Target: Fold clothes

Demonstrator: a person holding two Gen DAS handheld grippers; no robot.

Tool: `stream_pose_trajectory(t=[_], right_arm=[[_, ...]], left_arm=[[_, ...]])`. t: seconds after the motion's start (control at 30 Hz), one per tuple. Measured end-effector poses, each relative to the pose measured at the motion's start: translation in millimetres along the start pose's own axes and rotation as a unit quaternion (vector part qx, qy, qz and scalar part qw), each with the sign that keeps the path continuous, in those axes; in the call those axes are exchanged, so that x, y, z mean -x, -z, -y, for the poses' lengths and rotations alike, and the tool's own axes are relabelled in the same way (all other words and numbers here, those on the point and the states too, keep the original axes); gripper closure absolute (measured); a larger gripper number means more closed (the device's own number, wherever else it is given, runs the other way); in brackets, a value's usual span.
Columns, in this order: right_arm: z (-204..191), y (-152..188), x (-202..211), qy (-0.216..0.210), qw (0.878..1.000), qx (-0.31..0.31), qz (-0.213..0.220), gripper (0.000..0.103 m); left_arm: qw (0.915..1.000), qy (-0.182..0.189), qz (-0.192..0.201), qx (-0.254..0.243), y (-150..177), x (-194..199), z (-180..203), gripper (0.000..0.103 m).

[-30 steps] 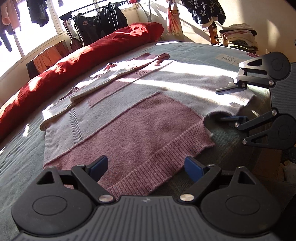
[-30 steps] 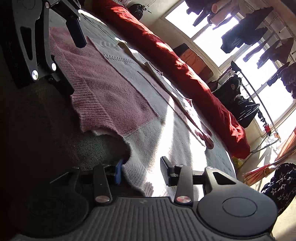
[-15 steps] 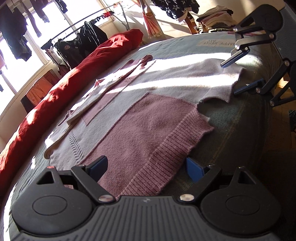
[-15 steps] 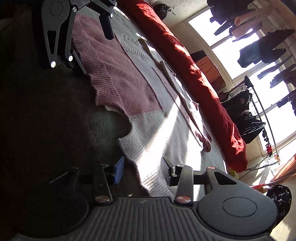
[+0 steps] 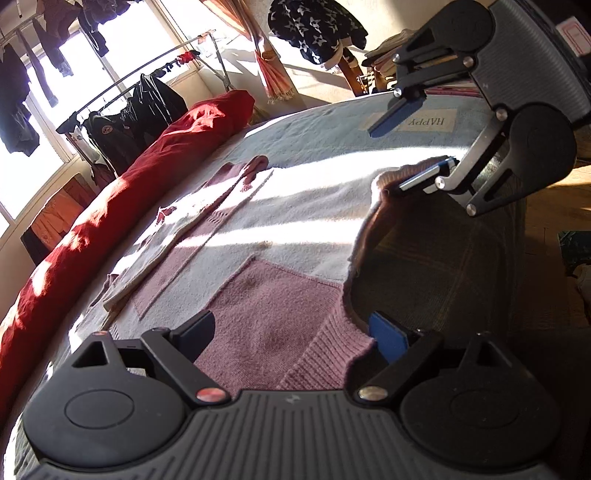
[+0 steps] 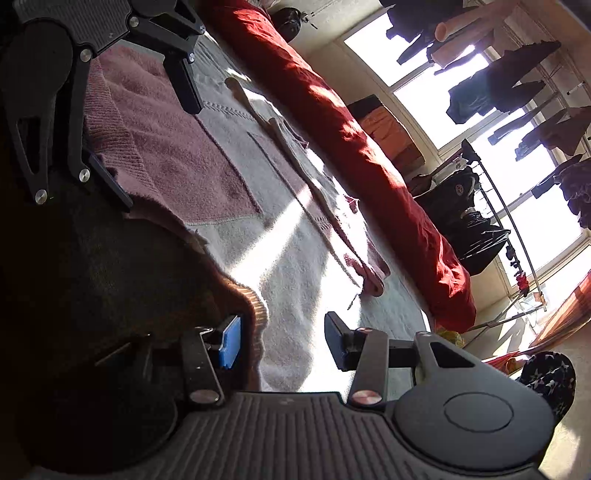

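A pink and pale grey knitted sweater (image 5: 280, 221) lies flat on the bed, sleeves folded in over its far side. My left gripper (image 5: 291, 336) is open wide, its fingers astride the pink ribbed hem without pressing it. At the sweater's other hem corner my right gripper (image 5: 389, 157) has its jaws opening. Its lower finger sits under the raised pale corner and its upper finger stands well clear. In the right wrist view the sweater (image 6: 221, 184) edge drapes past the blue pad between the right gripper (image 6: 282, 341) fingers, and the left gripper (image 6: 157, 155) shows at top left.
A long red bolster (image 5: 129, 192) runs along the bed's far side. The grey-green bed cover (image 5: 443, 258) is bare beside the sweater, near the bed's edge. Behind stand a clothes rack (image 5: 140, 107) with dark garments, a star-patterned garment (image 5: 317, 29) and a stack of folded clothes (image 5: 380, 59).
The right gripper has risen with the pale hem corner lifted on its lower finger, and its jaws stand wider. The left gripper has rolled and slid further over the pink hem.
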State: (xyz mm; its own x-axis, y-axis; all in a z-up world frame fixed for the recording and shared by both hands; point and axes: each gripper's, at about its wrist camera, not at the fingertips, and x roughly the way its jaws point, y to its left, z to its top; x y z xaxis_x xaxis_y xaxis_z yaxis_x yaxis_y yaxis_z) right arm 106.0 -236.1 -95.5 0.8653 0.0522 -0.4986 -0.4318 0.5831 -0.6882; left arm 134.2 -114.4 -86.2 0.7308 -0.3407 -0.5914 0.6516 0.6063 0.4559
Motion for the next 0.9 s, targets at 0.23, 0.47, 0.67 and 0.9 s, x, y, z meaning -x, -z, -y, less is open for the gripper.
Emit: stream_pose_trajectory(t=[0.23,0.47,0.67,0.9], right_arm=[[18,1,-9,-0.002,1.0,-0.024,-0.007,0.052],[13,2,3,-0.004,1.0,-0.023,-0.004,0.052],[16,18,23,-0.012,1.0,-0.027,-0.01,0.05],[-6,1,30,-0.067,0.997,0.007,0.031,0.048]], left_arm=[[0.9999,0.016,0.006,0.002,-19,-23,9,0.012],[0.9988,0.014,0.028,0.038,-48,-37,2,0.012],[0.9946,0.012,0.081,0.063,-48,20,-33,0.012],[0.9976,0.003,0.012,0.068,-3,39,-50,0.008]])
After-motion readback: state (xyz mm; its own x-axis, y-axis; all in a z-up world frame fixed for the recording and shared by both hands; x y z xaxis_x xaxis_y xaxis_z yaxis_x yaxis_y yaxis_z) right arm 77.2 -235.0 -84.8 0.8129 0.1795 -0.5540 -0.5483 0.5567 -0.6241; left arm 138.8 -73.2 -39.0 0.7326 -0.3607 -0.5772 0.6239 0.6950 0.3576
